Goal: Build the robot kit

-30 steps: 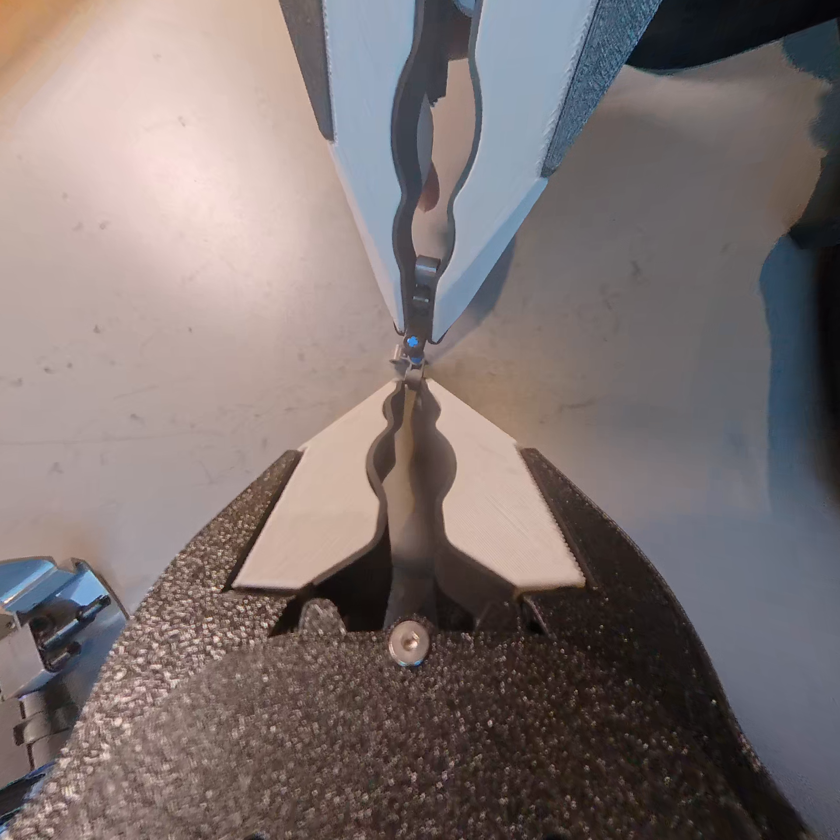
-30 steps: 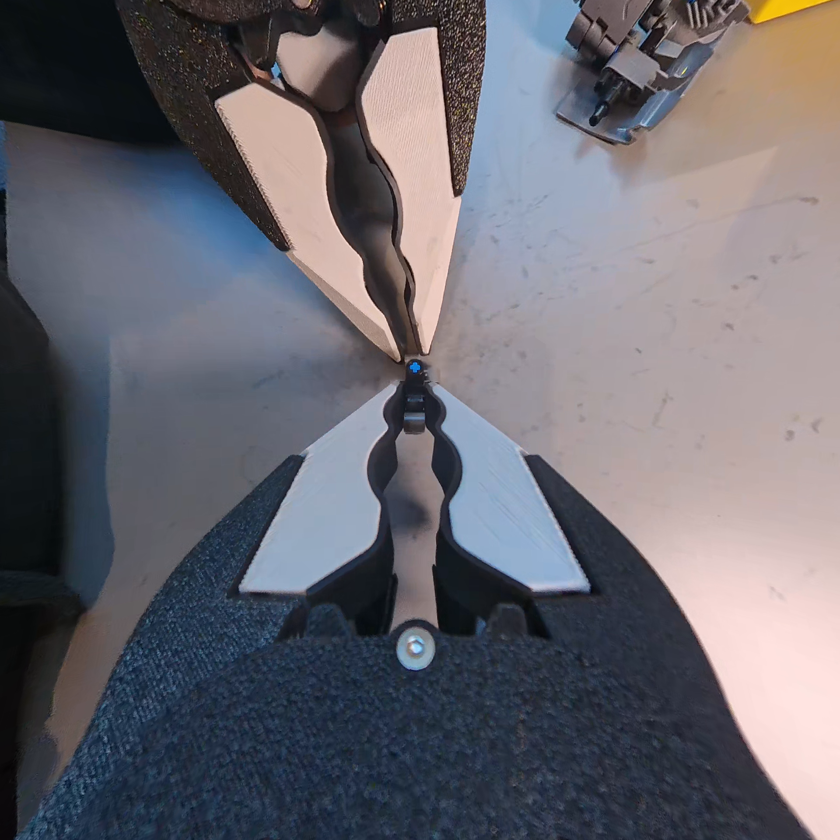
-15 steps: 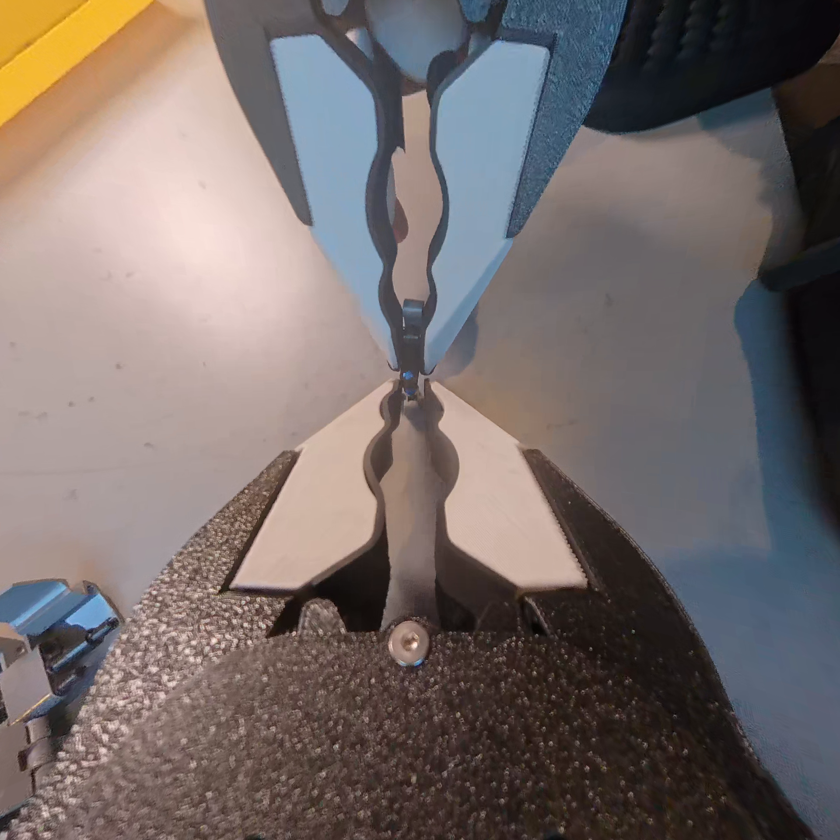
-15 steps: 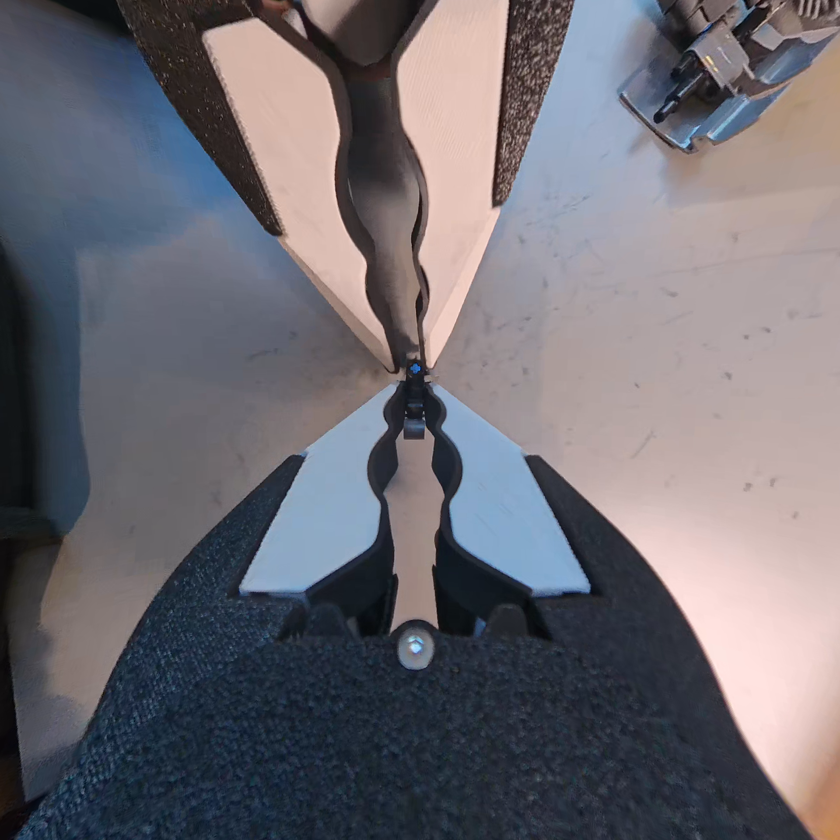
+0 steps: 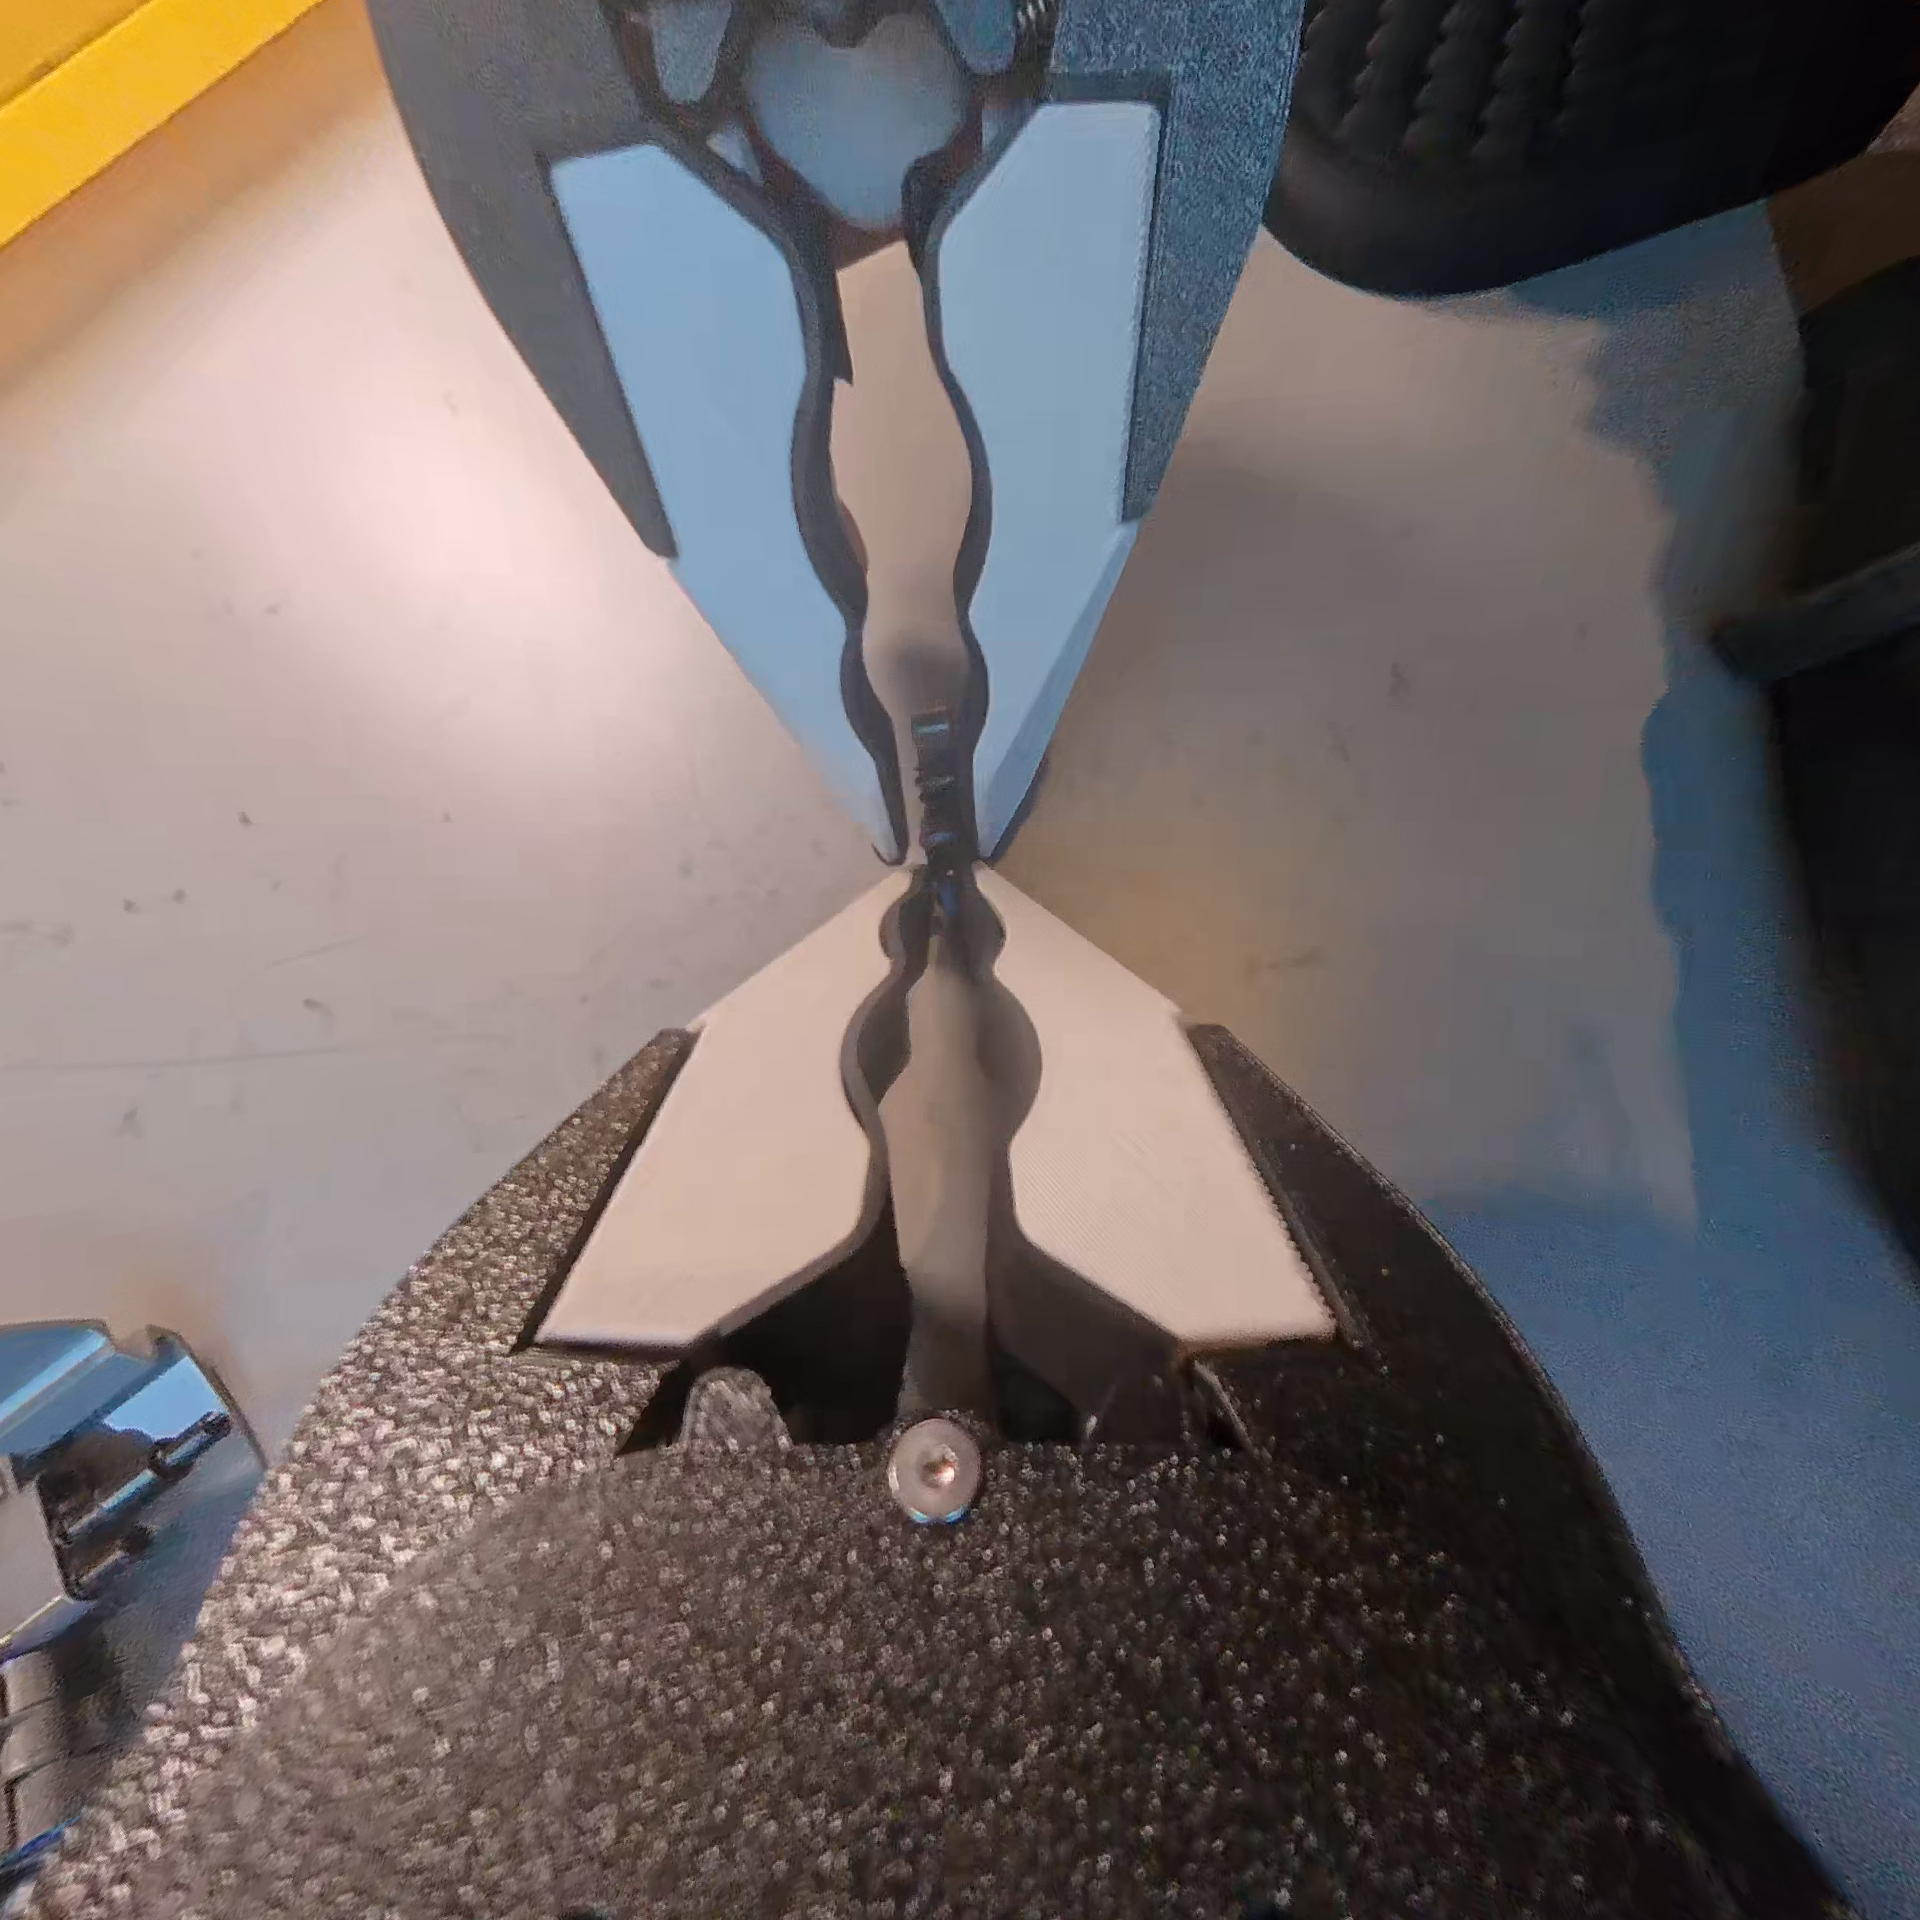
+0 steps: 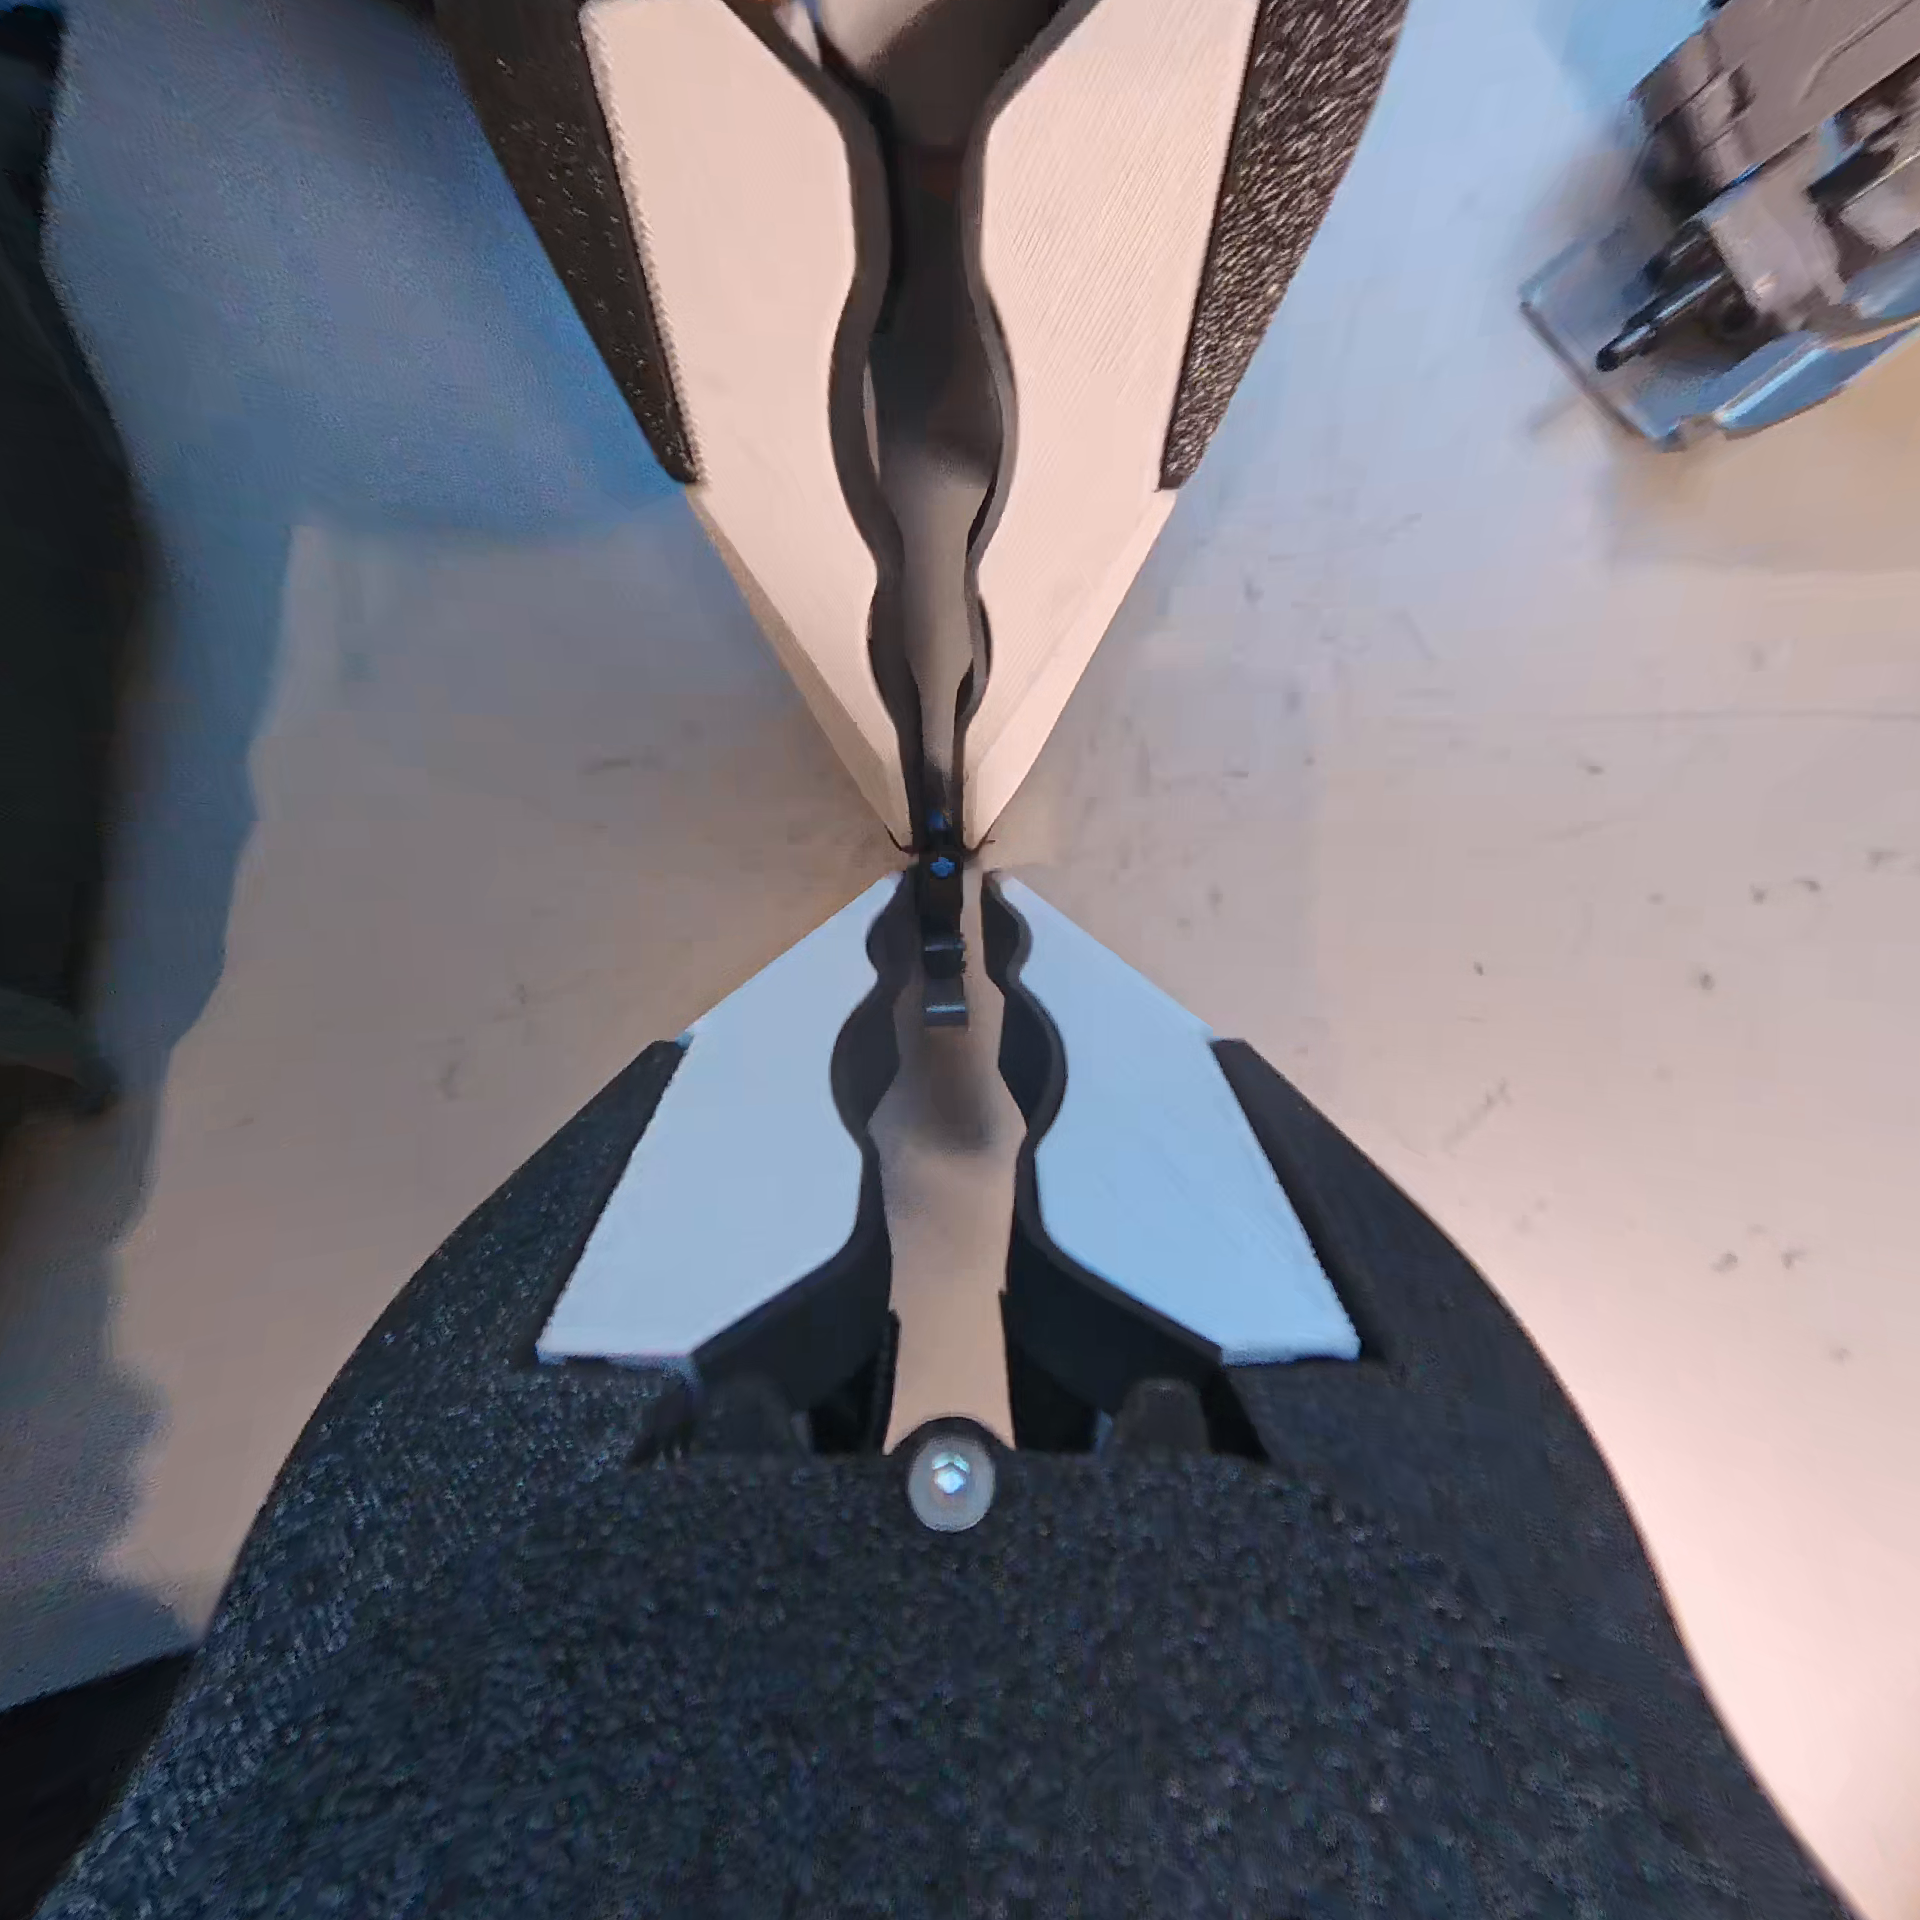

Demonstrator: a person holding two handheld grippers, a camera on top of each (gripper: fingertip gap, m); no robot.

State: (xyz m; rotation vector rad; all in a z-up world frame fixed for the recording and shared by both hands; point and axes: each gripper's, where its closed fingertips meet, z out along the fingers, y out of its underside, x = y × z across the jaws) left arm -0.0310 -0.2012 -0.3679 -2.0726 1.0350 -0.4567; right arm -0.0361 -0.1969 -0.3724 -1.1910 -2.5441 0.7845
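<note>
Both grippers meet tip to tip above a beige tabletop [image 5: 312, 727]. In the left wrist view my left gripper [image 5: 940, 896] is shut, its tips pinching the near end of a small dark part with a blue dot [image 5: 935, 774]. The right gripper [image 5: 940, 844] comes in from above and is shut on the same part. In the right wrist view my right gripper [image 6: 940, 883] grips the small dark part [image 6: 943, 971] between its white fingers [image 6: 748, 1143]. The left gripper [image 6: 940, 826] points in from the top, its tips against the blue dot.
A shiny metal device lies on the table at the lower left of the left wrist view [image 5: 83, 1455] and the upper right of the right wrist view [image 6: 1766, 208]. A yellow edge [image 5: 104, 114] runs at the far left. Dark objects [image 5: 1849, 727] stand along the right side. The grippers are tip to tip, or close to it.
The two grippers have stayed tip to tip while swinging into a straighter line with each other. The metal device has slid toward the right edge of the right wrist view and looks larger.
</note>
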